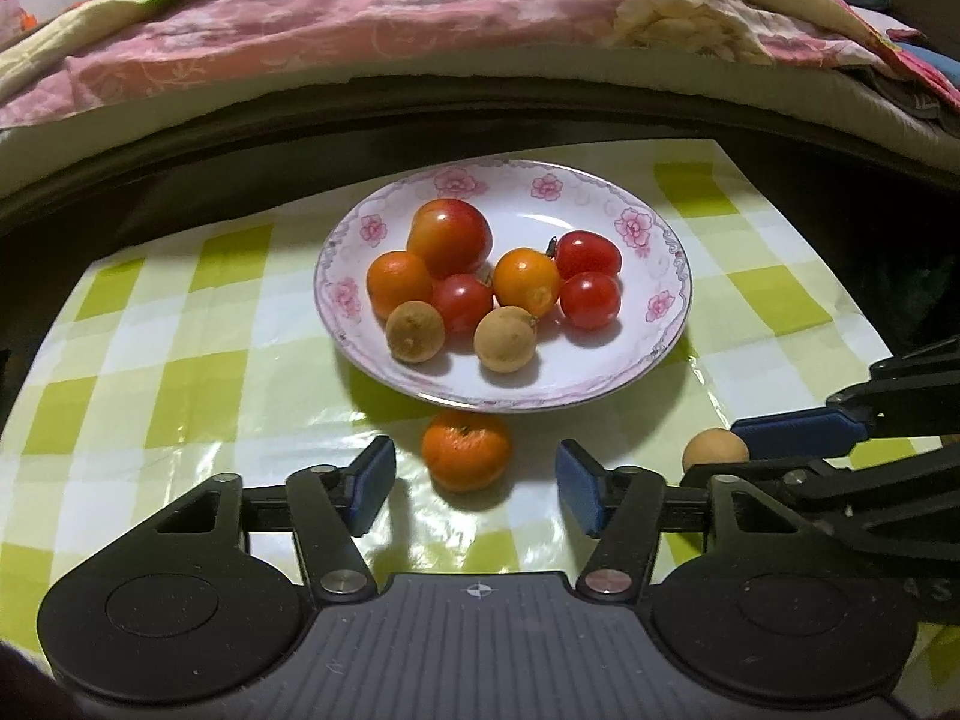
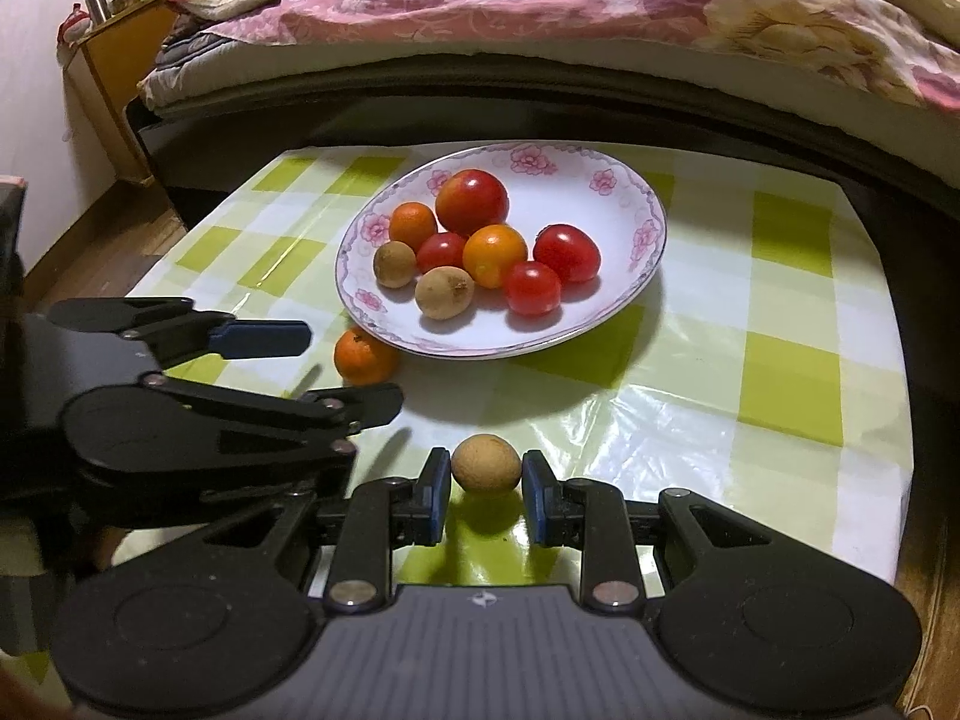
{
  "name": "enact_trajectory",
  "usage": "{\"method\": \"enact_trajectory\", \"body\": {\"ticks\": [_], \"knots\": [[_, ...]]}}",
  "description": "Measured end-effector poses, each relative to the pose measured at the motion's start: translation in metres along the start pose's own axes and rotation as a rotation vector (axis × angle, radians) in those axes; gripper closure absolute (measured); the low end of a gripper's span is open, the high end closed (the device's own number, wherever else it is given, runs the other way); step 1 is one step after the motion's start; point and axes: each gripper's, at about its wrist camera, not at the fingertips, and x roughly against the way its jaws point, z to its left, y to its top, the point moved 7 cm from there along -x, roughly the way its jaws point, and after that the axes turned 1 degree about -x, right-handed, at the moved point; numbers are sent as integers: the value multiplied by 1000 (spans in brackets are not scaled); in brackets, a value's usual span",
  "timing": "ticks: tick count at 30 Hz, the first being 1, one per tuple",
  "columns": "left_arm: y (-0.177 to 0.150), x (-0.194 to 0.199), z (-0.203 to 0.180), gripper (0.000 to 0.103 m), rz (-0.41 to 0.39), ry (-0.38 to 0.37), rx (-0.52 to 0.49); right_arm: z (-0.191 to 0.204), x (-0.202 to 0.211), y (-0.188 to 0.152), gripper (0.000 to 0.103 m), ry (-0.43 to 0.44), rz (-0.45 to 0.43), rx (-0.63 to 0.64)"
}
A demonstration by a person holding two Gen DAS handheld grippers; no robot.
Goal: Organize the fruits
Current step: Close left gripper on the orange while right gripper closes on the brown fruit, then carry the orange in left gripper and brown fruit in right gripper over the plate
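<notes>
A white floral plate [image 1: 666,276] [image 2: 636,204] holds several fruits: red tomatoes, small oranges and brown longans. A small orange [image 1: 466,450] [image 2: 365,356] lies on the table just in front of the plate, between the fingers of my open left gripper [image 1: 475,483] [image 2: 336,369], not touched. A brown longan [image 2: 486,462] [image 1: 715,450] lies on the table between the pads of my right gripper [image 2: 486,489] [image 1: 735,447]. The pads stand close on either side of the longan, with thin gaps showing.
The table wears a green and white checked plastic cloth [image 1: 180,360] [image 2: 780,360]. A bed with pink floral bedding [image 1: 420,12] [image 2: 540,0] runs along the far edge. A wooden cabinet [image 2: 120,78] stands at the far left.
</notes>
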Motion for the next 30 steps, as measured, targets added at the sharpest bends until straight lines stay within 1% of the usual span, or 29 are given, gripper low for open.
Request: {"method": "enact_trajectory", "body": {"ticks": [1, 3, 5, 7, 8, 14, 20, 30], "knots": [[1, -2, 0, 46, -2, 1, 0, 0, 0, 0, 74, -1, 0, -2], [1, -6, -1, 50, 0, -2, 4, -1, 0, 0, 74, -1, 0, -5], [2, -8, 0, 51, -1, -6, 14, -2, 0, 1, 74, -2, 1, -8], [3, -8, 1, 59, 0, -12, 23, -3, 0, 1, 74, -3, 3, -12], [2, -8, 1, 61, 3, -12, 26, -4, 0, 1, 74, -3, 4, -13], [-4, -1, 0, 62, 20, -14, 27, -6, -1, 2, 74, -11, 9, -16], [-17, 8, -2, 62, 44, -8, 26, -7, -7, -5, 74, -21, 47, -12], [-17, 8, -3, 60, 53, -9, 15, -2, -9, -5, 74, -35, 44, 17]]}}
